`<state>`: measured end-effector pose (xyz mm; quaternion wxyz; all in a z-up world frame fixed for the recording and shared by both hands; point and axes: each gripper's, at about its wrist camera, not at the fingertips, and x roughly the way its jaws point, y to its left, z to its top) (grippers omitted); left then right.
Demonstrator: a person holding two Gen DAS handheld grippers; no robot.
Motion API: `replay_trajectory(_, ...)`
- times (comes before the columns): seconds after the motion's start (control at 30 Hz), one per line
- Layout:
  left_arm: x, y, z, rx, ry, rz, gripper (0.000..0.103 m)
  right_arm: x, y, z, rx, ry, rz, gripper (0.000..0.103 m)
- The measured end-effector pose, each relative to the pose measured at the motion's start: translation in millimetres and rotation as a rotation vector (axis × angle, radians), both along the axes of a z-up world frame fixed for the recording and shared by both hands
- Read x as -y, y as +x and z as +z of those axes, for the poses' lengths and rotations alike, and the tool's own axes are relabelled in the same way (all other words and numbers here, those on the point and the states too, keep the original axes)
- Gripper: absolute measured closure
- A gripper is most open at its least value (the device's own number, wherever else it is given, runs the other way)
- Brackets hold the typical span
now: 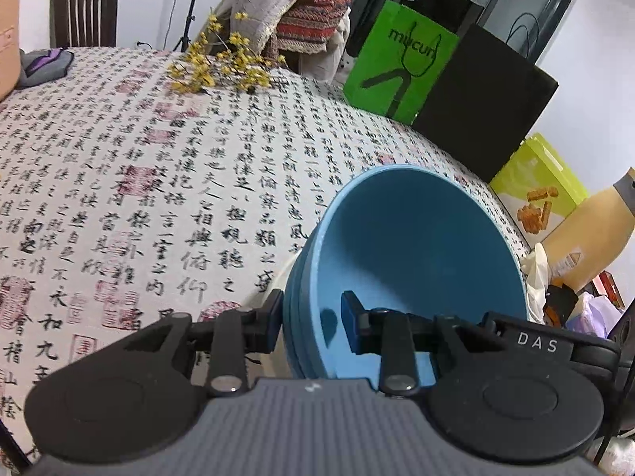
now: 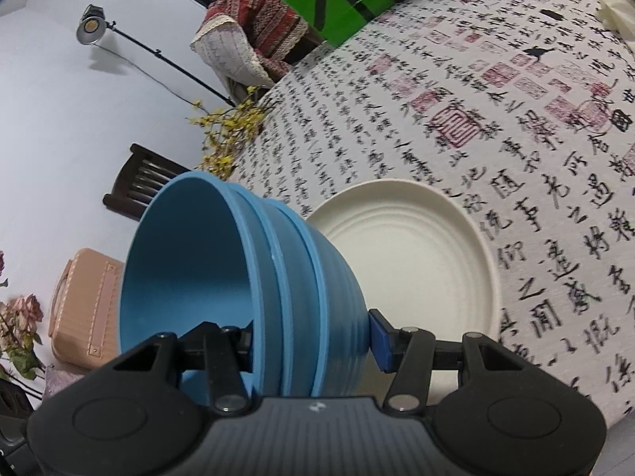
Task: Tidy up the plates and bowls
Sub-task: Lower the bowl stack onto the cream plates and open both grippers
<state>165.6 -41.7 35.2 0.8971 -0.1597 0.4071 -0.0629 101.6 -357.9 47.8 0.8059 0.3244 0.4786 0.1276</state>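
**Colours and Patterns Across the Table**

A stack of blue bowls (image 2: 246,277) is seen, the inside a lighter, even sky blue and the ribbed outer walls a slightly deeper blue. A cream-white plate (image 2: 416,246) is marked with concentric raised rings. The tablecloth (image 1: 139,182) is off-white, printed with columns of black calligraphy and scattered red-pink seal stamps. Small yellow blossoms are carried on the dried flower sprig (image 1: 222,67). A bright green bag (image 1: 397,63) is printed with dark lettering and a black shape. The folded textile (image 1: 313,12) is striped in red and dark woven bands beside a pale zigzag weave. A peach-pink suitcase (image 2: 87,309) is shown. Blue pads are set on the black gripper fingers (image 2: 379,341).
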Motion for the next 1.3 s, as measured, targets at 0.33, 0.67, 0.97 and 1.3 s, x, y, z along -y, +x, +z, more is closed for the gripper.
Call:
replay_trajectory(0.33,14,14,-16,-0.048,0.006,-0.018,0.072,15,11,-18,-0.052,-0.001,-0.02,0.052)
replay_trajectory(0.67,14,15,-17,-0.039,-0.012,-0.023,0.06,23,16,-24,-0.011,0.004,-0.004,0.044)
replay_trajectory(0.97,-5,-32,6,0.177,0.02,-0.008,0.015,42,-32,19,0.296,-0.066,0.03,0.006)
replay_trajectory(1.3,-19,-165,4,0.534,0.178,0.08,0.0,37,-154,33,0.713,-0.418,0.064,0.0)
